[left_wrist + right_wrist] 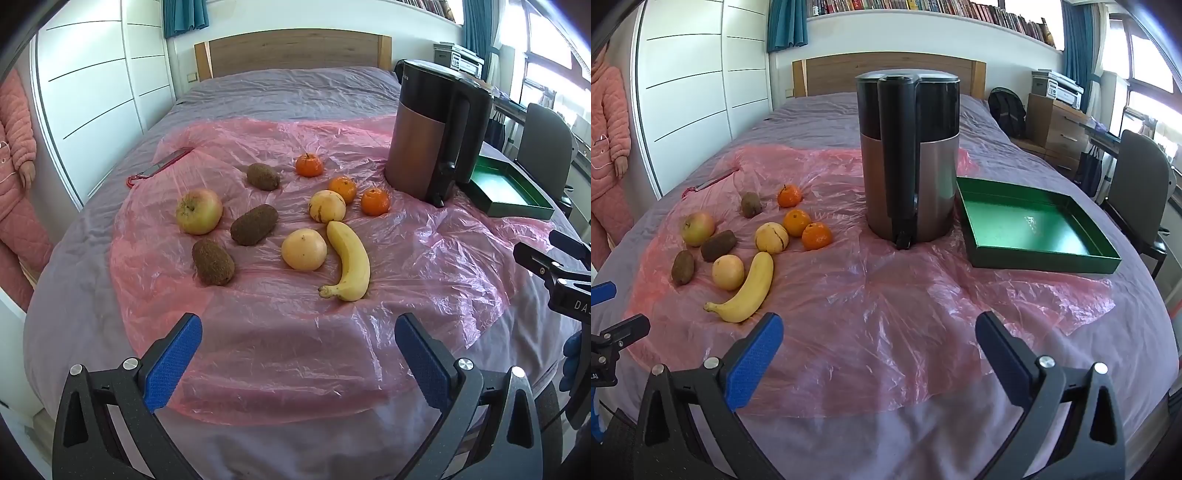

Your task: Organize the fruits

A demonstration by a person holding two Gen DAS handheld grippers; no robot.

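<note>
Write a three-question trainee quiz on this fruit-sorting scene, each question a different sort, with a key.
1. How many kiwis lie on the pink plastic sheet?
2. True or false: the green tray already holds fruit.
3. Which stands between the fruit and the tray: A) the kettle, B) the banana, C) the apple?

Key: 1. three; 2. false, it holds no fruit; 3. A.

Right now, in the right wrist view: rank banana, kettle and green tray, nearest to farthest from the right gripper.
1. Banana, just ahead-left of the right gripper, whose jaws are open.
2. Kettle, centre, farther up the bed.
3. Green tray, right; about level with the kettle, too close to call.
</note>
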